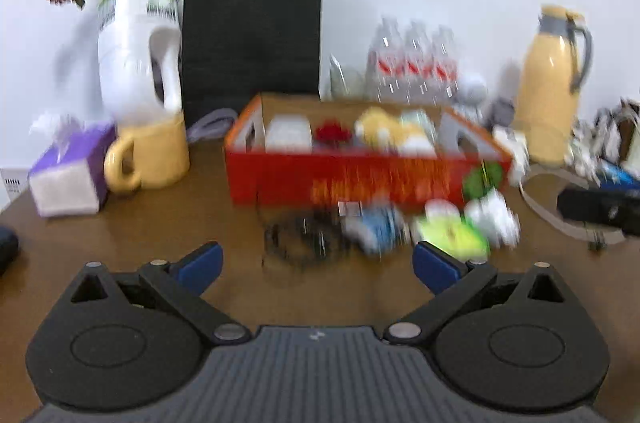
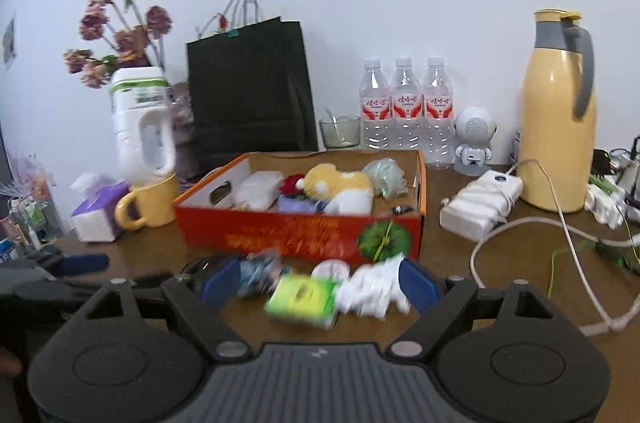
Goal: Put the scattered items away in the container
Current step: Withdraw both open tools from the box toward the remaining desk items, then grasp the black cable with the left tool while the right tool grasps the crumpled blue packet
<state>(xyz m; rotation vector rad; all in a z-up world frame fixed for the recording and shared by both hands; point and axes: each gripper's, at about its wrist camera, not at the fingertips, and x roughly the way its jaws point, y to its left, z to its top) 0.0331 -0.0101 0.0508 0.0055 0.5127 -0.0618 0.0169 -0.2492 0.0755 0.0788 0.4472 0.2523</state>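
A red cardboard box stands mid-table, holding a yellow plush toy, a white case, a red flower and other items. In front of it lie a green packet, a crumpled white item, a blue-white packet, a round white lid and a black cable coil. My left gripper is open and empty, short of the cable. My right gripper is open, its jaws either side of the scattered items.
A yellow mug, tissue pack, white jug with dried flowers, black bag, three water bottles, robot speaker, yellow thermos, white charger with cables surround the box.
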